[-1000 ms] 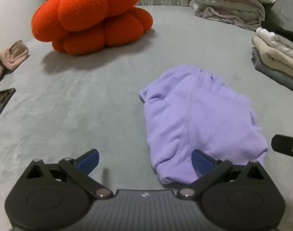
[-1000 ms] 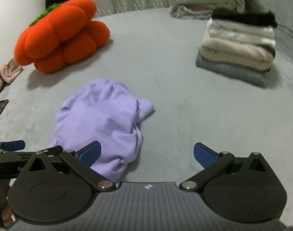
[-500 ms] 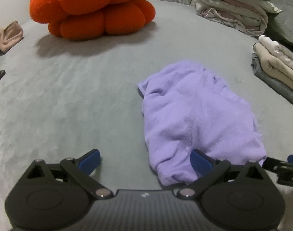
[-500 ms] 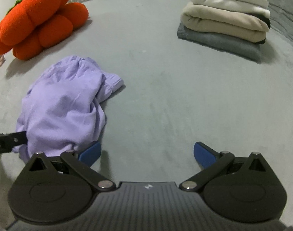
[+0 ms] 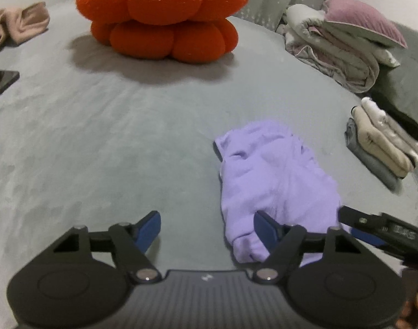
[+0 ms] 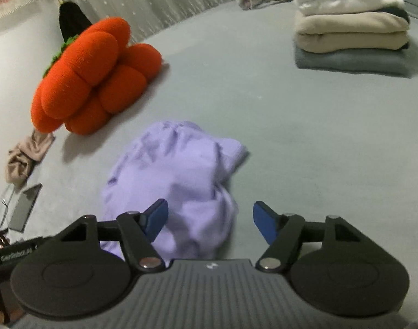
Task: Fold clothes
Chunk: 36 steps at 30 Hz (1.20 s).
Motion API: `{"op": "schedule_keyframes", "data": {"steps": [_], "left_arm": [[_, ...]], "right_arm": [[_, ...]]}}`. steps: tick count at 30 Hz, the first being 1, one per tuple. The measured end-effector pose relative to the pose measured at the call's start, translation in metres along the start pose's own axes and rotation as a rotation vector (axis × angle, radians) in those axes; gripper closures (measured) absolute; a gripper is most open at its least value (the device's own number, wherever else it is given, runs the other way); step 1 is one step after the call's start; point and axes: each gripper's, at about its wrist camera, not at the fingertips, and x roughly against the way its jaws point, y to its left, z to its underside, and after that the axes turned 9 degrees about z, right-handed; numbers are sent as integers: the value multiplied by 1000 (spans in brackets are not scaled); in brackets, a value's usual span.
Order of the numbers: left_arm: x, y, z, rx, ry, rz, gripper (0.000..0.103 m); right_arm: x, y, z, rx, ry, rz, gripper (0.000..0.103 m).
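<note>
Garment [image 5: 274, 175]: lilac, crumpled in a loose heap on the grey bed [image 5: 112, 137], in front of both your tongs. Left gripper [image 5: 207, 227]: fingers spread, empty, right finger beside the heap's near edge. Right gripper [image 6: 210, 220]: fingers spread, empty, low over the heap's near end. Orange cushion [image 6: 90, 74]: behind the garment. Folded stack [image 6: 351, 30]: far right, well apart. Beige cloth [image 6: 27, 156] and phone [image 6: 25, 207]: left edge.

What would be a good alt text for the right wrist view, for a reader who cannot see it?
An open black gripper with blue fingertips points at a crumpled lilac knit garment on a grey bed cover. Behind are an orange pumpkin-shaped plush cushion at left and a stack of folded beige and grey clothes at right.
</note>
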Motion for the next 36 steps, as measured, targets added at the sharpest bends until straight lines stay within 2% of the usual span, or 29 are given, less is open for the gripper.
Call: {"op": "schedule_keyframes", "data": {"steps": [2,4,6,8,12,17,21,27,36], "left_arm": [[3,4,1,2,0,1,29],[6,10,3,5,1,1,29],[8,13,4,12,5,3,29],[9,15,4,18,10,7,30],[12,15,2,29,3,27,30],[16,14,-1,37,-13,54,30],[19,9,-3,26,-29,71,30],[19,-5,-5,-13,-47,83,30],[5,-35,4,-120,-26,76,37]], "right_arm": [[-10,5,4,-17,-5,-5,38],[-15,6,6,-43,-18,-28,53],[-14,8,9,-57,-38,-52,87],[-6,13,10,-32,-78,-60,91],[9,21,9,-1,-128,-106,92],[19,35,13,57,-125,-201,93],[24,50,20,108,-89,-276,93],[24,71,38,205,-14,-339,93],[6,86,67,318,154,-345,93]]}}
